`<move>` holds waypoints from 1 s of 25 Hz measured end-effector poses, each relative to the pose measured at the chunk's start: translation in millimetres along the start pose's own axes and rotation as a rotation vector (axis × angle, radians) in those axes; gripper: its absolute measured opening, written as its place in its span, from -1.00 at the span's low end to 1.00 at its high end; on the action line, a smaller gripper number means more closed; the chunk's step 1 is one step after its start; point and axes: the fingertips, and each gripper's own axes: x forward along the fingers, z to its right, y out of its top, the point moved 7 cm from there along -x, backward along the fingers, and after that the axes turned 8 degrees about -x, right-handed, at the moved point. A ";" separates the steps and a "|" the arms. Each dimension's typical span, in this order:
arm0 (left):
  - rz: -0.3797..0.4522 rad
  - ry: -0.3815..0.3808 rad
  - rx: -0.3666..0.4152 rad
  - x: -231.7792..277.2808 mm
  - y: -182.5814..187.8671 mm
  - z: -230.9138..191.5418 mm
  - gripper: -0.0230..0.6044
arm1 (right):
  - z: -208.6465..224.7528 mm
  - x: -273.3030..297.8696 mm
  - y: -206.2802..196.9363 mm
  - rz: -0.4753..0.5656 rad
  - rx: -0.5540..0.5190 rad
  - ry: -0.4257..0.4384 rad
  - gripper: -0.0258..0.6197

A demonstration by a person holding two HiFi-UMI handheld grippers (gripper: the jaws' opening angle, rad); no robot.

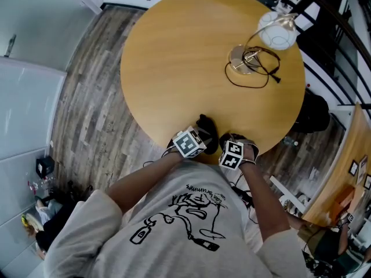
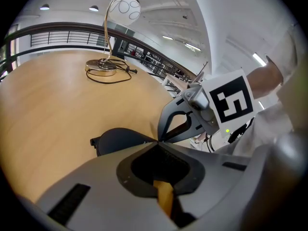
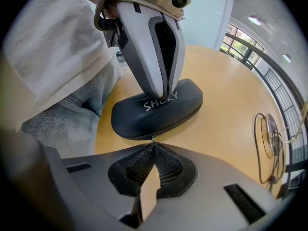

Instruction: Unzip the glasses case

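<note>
- The glasses case (image 3: 144,117) lies flat on the round wooden table (image 1: 174,68), right at the near edge by the person's shirt. It's long side on to the right gripper.
- The left gripper (image 3: 166,95) comes down from above with its tongs closed tip to tip, and the tips sit on the lid. My guess is that it's only pinning the case down so it won't skid when the zip gets tugged.
- The right gripper (image 3: 153,146) is closed too, nipping the tiny metal zipper pull (image 3: 153,139) at the seam. It sits low and level with the zip line, which makes sense for dragging the pull along the edge.
- The seam looks shut along the side I can see, so I'd say the unzipping hasn't really got going.
- Hard to make out:
  - The pull is only a speck at the jaw tips.
  - The white lettering on the lid is partly covered by the left gripper.
  - In the head view the marker cubes hide both sets of jaws and most of the case.
  - The left gripper view shows only one dark end of the case.
- A lamp (image 1: 272,33) stands well apart on the far side.
</note>
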 end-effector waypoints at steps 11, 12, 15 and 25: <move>-0.021 -0.005 0.013 -0.2 1.4 0.3 -0.90 | 26.2 -2.2 9.1 -0.040 -0.113 -0.042 -0.85; -0.024 -0.004 0.015 -0.1 1.7 0.5 -0.90 | 28.7 -3.0 10.2 -0.045 -0.122 -0.044 -0.85; -0.041 -0.001 0.019 -0.1 2.8 0.4 -0.90 | 36.1 -3.9 13.5 -0.056 -0.147 -0.047 -0.85; -0.050 0.035 0.053 -5.3 8.4 0.6 -0.90 | 57.5 -1.5 21.4 -0.078 -0.225 -0.070 -0.85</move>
